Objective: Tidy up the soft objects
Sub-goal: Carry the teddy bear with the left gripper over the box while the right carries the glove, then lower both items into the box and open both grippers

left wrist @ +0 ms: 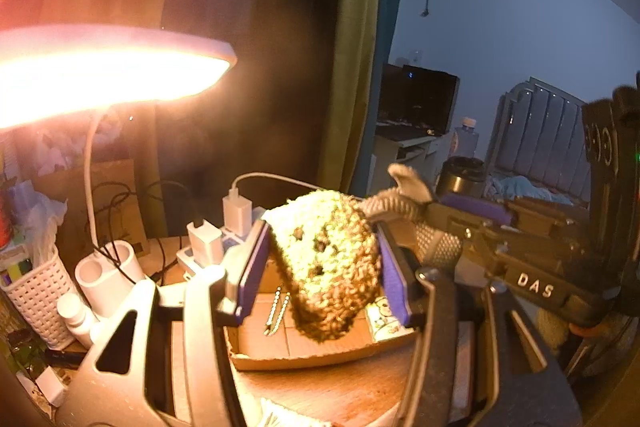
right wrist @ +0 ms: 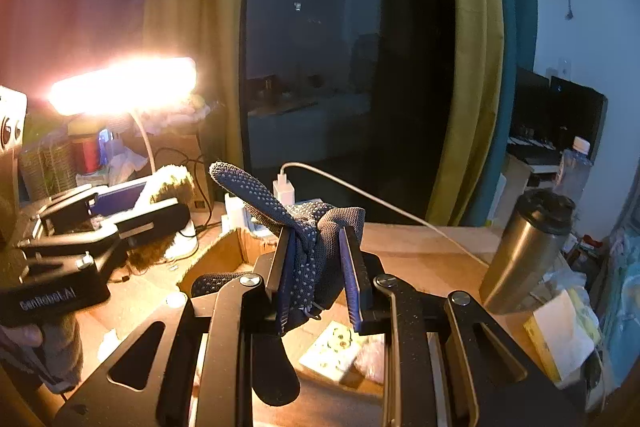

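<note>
While both soft things hang in the air above the shallow brown cardboard box point(left wrist: 320, 353), neither has been set down yet. A yellow-and-brown crocheted yarn piece point(left wrist: 326, 261) is pinched between the purple pads of the left gripper point(left wrist: 320, 267), its lower edge drooping toward the box floor; the clamp sits high on the piece, likely so the loose part can fall in first. Just right of it in the left view, a grey knitted work glove with raised grip dots point(right wrist: 310, 251) is bunched in the closed fingers of the right gripper point(right wrist: 318, 281), one glove finger sticking up and away over the box's far side. Holding each item over the box suggests it is the collecting place, though that is a judgement.

Both tools are held nearly level and point forward across the box toward the dark window, the left one beside and slightly ahead of the right. Inside the box lie two thin metal hairpins point(left wrist: 277, 311) and a small printed card point(left wrist: 382, 319). Left of the box glows a white gooseneck desk lamp point(left wrist: 112, 79); behind it sit white chargers point(left wrist: 238, 213); to its right stands a steel travel mug point(right wrist: 524, 251).
</note>
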`<state>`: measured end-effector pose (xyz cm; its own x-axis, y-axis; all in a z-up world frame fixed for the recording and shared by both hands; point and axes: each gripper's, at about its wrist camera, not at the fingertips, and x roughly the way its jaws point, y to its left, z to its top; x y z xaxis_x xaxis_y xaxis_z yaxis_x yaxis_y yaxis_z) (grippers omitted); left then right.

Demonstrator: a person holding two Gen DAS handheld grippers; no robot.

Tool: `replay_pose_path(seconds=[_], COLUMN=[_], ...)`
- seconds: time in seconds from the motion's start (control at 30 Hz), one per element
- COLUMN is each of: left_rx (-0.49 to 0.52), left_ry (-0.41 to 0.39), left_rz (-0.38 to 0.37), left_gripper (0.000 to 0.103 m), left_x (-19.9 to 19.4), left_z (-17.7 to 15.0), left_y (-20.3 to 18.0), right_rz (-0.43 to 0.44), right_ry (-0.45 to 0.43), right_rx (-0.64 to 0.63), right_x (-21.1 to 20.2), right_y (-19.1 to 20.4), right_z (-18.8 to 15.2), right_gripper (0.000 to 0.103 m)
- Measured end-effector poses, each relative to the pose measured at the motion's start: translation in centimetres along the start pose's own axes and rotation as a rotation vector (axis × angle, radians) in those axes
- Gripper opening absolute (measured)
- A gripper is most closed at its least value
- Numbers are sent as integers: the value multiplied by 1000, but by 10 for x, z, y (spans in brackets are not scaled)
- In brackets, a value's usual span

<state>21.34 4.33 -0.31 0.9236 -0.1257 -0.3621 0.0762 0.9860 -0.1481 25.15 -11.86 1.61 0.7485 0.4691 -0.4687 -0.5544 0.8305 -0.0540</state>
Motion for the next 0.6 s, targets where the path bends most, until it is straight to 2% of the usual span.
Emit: replay_pose_path(seconds=[0.23,0.6], left_rx=[-18,-38], left_ry=[11,90], left_rz=[11,18], left_gripper=[53,53], left_x=[15,53], left_z=[-2,-21], left_y=[5,13], right_rz=[21,50], right_ry=[-1,83], right_rx=[-10,26], right_x=[21,69], right_y=[-2,-11], right_z=[6,-13], right_gripper=[24,24])
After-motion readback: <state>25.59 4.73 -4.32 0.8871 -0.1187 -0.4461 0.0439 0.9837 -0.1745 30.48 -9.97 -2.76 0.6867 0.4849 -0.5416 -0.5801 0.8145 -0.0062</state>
